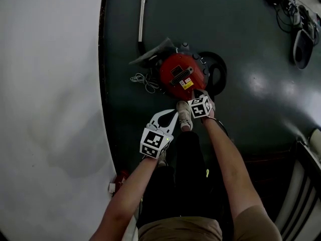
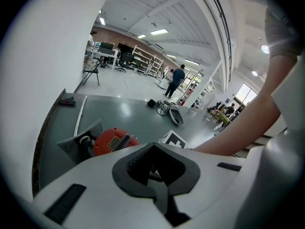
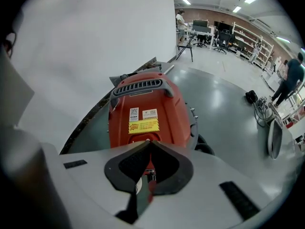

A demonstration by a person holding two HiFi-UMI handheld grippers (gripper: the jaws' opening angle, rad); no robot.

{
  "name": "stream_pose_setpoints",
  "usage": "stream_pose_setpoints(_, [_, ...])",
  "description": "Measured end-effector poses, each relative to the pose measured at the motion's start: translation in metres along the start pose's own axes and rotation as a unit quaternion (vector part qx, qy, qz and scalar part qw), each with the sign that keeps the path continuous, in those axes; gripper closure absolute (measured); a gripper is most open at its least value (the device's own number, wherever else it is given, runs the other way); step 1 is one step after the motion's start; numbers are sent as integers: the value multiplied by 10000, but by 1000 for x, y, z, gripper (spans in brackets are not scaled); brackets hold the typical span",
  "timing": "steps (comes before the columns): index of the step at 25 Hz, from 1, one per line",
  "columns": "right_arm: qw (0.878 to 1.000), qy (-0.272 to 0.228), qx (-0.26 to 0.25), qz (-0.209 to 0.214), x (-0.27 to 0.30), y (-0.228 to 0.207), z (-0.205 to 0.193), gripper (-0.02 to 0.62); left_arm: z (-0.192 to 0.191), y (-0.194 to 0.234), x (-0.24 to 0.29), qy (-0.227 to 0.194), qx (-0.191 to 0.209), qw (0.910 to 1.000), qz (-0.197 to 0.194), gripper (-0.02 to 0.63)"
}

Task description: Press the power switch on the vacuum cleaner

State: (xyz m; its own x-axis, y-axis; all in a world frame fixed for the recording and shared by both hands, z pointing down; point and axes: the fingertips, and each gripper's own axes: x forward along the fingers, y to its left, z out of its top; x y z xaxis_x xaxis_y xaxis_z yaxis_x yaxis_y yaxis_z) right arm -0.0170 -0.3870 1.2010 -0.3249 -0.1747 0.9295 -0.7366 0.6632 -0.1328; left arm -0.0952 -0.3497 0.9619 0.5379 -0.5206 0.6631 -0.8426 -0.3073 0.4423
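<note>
A red canister vacuum cleaner (image 1: 180, 73) stands on the dark floor right in front of my feet. In the right gripper view its rear face (image 3: 147, 104) fills the middle, with a yellow sticker and a raised red power switch (image 3: 145, 136) below it. My right gripper (image 1: 194, 92) is shut, and its closed tips (image 3: 149, 142) rest right at that switch. The left gripper (image 1: 174, 112) hangs shut and empty a little nearer to me, apart from the vacuum cleaner (image 2: 112, 141).
A metal wand (image 1: 142, 14) and a grey floor nozzle (image 1: 153, 54) lie beyond the vacuum. A black hose (image 1: 216, 72) curls at its right and a loose cord (image 1: 145, 82) at its left. A white wall (image 1: 50, 84) bounds the left. Cables (image 1: 301, 34) lie far right.
</note>
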Motion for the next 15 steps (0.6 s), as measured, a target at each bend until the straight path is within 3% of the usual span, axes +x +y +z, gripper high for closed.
stream_pose_setpoints(6, [9999,-73,48,-68,1,0,0,581,-5,-8,10,59,8,10000,-81,600])
stream_pose_setpoints(11, [9985,182,500,-148,5,-6,-3,581,-1,-10,8,73,87,9999,-126,600])
stream_pose_setpoints(15, [9990,137,404,-138,6,-5,-4,581,-4,-11,4,184,159,9996,-145,600])
